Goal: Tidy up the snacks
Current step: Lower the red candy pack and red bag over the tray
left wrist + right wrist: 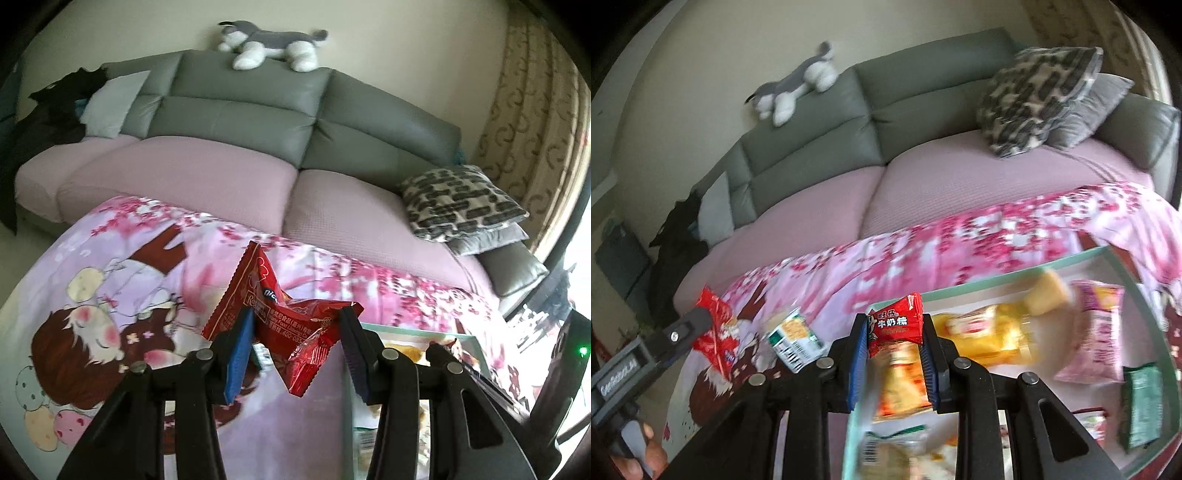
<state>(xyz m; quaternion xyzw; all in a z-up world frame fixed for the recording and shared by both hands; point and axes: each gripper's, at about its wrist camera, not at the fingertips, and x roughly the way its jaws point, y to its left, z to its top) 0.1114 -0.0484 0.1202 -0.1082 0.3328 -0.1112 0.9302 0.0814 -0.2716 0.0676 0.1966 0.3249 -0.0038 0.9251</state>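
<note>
My left gripper is shut on a crumpled red snack packet, held above the pink cartoon-print cloth; it also shows at the left of the right wrist view. My right gripper is shut on a small red milk-candy packet, held over the near left corner of a mint-rimmed tray. The tray holds several snacks: a yellow packet, a pink packet, an orange packet and a dark green packet. A green-and-white packet lies on the cloth left of the tray.
A grey sofa with pink seat covers stands behind the table. A patterned cushion lies on its right end, a plush dog on its back, dark clothes at its left. A curtain hangs at right.
</note>
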